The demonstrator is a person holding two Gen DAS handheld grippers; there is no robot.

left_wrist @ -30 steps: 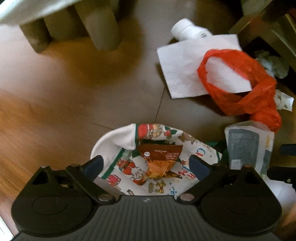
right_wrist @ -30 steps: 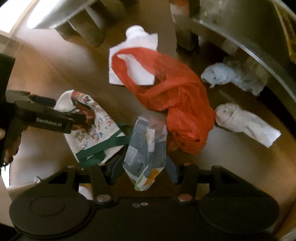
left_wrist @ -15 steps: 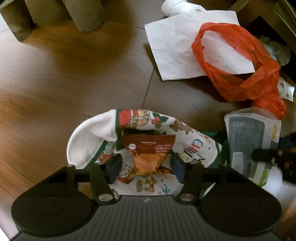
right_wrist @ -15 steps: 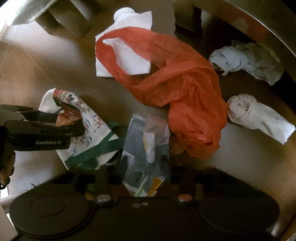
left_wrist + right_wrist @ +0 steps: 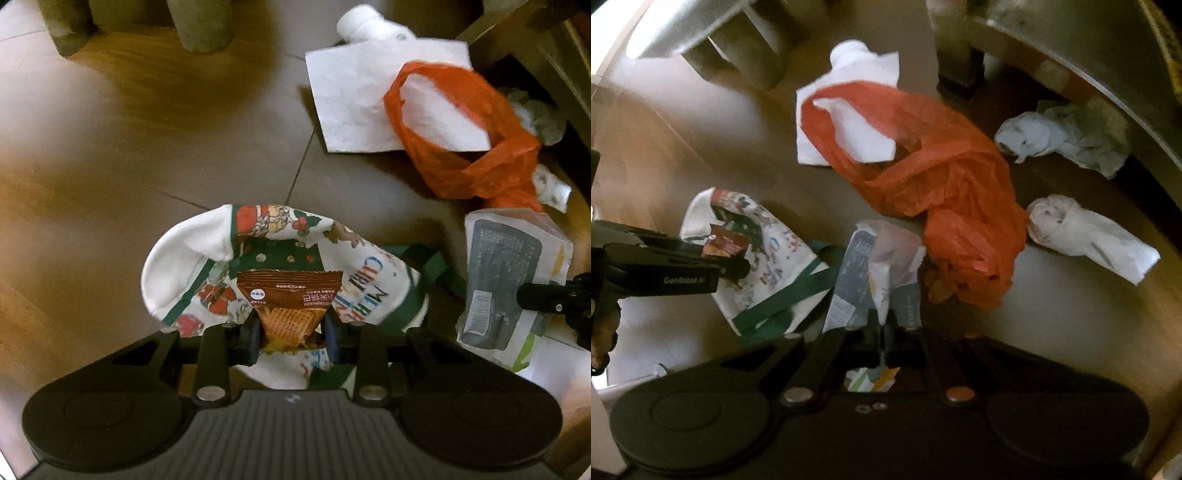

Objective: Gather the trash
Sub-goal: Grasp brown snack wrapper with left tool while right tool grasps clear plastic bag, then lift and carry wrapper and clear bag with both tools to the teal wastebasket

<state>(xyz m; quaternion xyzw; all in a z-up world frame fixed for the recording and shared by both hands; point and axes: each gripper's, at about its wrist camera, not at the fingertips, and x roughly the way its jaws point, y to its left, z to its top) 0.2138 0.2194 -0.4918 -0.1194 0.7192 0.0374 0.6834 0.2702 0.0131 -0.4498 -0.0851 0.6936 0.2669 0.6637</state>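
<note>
A brown snack wrapper point(image 5: 291, 291) lies on a Christmas-print cloth bag point(image 5: 184, 258) on the floor. My left gripper point(image 5: 293, 332) points straight down over it; its jaws are closing, with both pads pressed on the wrapper's lower end. In the right wrist view that gripper point(image 5: 738, 266) reaches in from the left over the cloth bag point(image 5: 768, 258). My right gripper point(image 5: 884, 332) is shut on a grey and white packet point(image 5: 864, 266), pinched near its bottom edge. The same packet point(image 5: 502, 266) stands at the right of the left wrist view.
A red plastic bag point(image 5: 945, 184) sprawls over a white paper sheet point(image 5: 354, 92) beside a white bottle point(image 5: 365, 22). Two crumpled tissues point(image 5: 1060, 140) point(image 5: 1086, 232) lie at the right under a curved metal frame point(image 5: 1071, 62). Furniture legs point(image 5: 203, 22) stand at the far side.
Both grippers went from wide open to closed, the left on the snack wrapper and the right on the grey and white packet. The left gripper dropped closer to the cloth bag.
</note>
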